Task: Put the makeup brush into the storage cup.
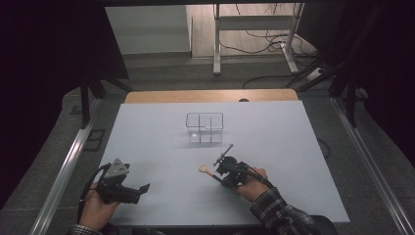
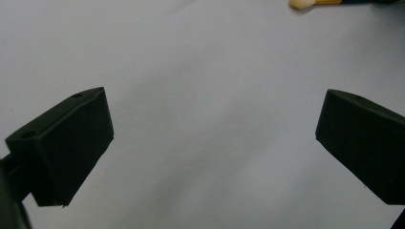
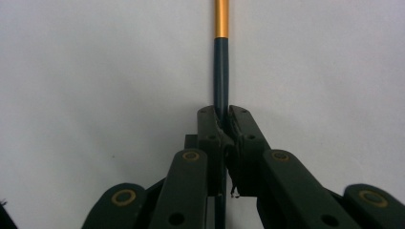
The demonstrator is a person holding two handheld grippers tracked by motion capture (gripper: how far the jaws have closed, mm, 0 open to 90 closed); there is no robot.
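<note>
- The brush (image 3: 221, 52) is a slim tool with a dark handle, a gold ferrule and a pale tip; in the right gripper view its handle runs straight up from the jaws to the top edge of the frame.
- In the high view the brush (image 1: 209, 172) lies low over the table just below the centre of the frame, with its pale tip pointing left.
- In the left gripper view the pale tip and a short length of gold ferrule of the brush (image 2: 310, 3) appear at the top edge, right of centre.
- The right gripper (image 3: 222, 119) has its 2 jaws brought together and clamped on the dark handle; the pads press it from both sides.
- In the high view the right gripper (image 1: 226, 166) sits right of the brush tip, held by a hand with a plaid sleeve that enters from the bottom right.
- The left gripper (image 2: 215, 138) has its 2 jaws standing wide apart, with bare table surface between them.
- In the high view the left gripper (image 1: 139, 191) is at the lower left, well apart from the brush, with its grey three-cornered plate on top.
- A clear container (image 1: 204, 128) with inner dividers stands above the centre of the table (image 1: 147, 147), apart from both grippers.
- The table surface is plain white; a wooden strip runs along its far edge.
</note>
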